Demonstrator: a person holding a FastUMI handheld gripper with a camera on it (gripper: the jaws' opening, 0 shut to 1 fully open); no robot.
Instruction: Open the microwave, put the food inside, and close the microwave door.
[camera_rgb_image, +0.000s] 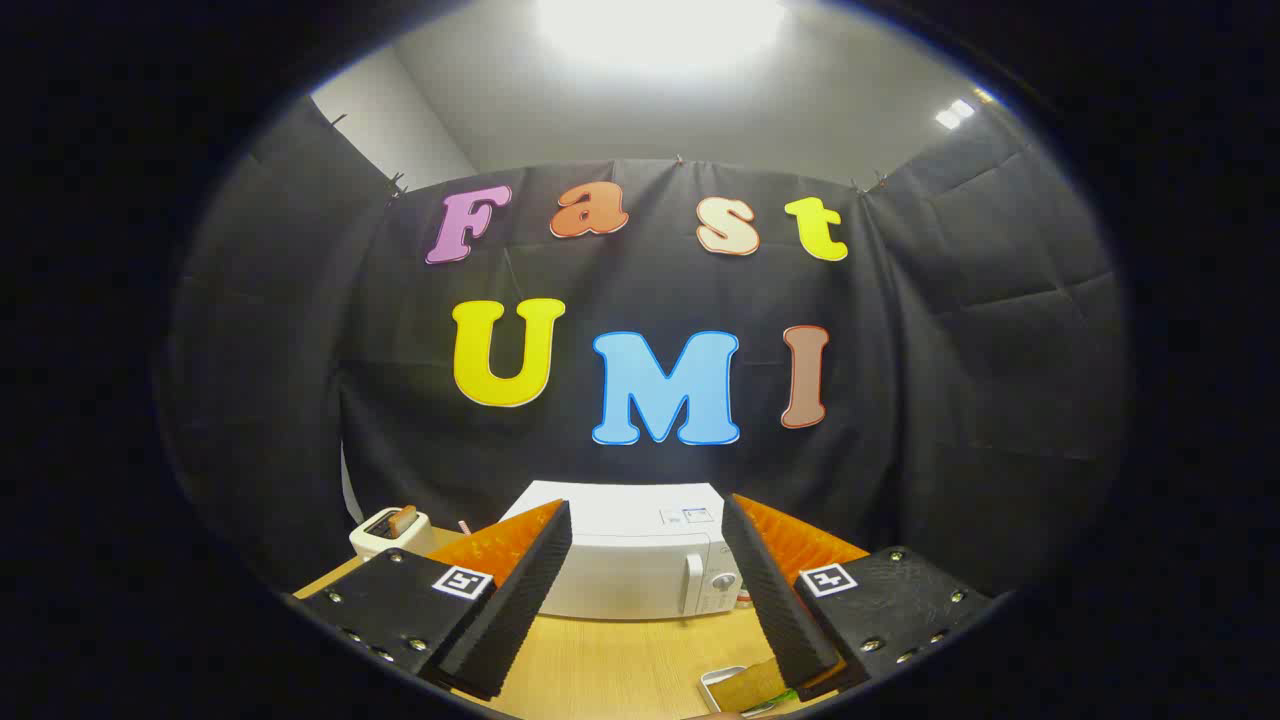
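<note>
Two black ridged fingers (535, 585) of the claw (645, 585) stand wide apart with nothing held between them. Beyond them, framed in the gap, a white microwave (630, 560) sits on the wooden counter (620, 660) with its door shut and its handle (692, 583) beside the knobs. Off beyond the left finger, a white toaster (390, 532) holds a slice of toast (403, 519) upright in its slot. Just beside the right fingertip, a small white tray (722, 681) carries the food (752, 685), brownish and partly hidden by that finger.
</note>
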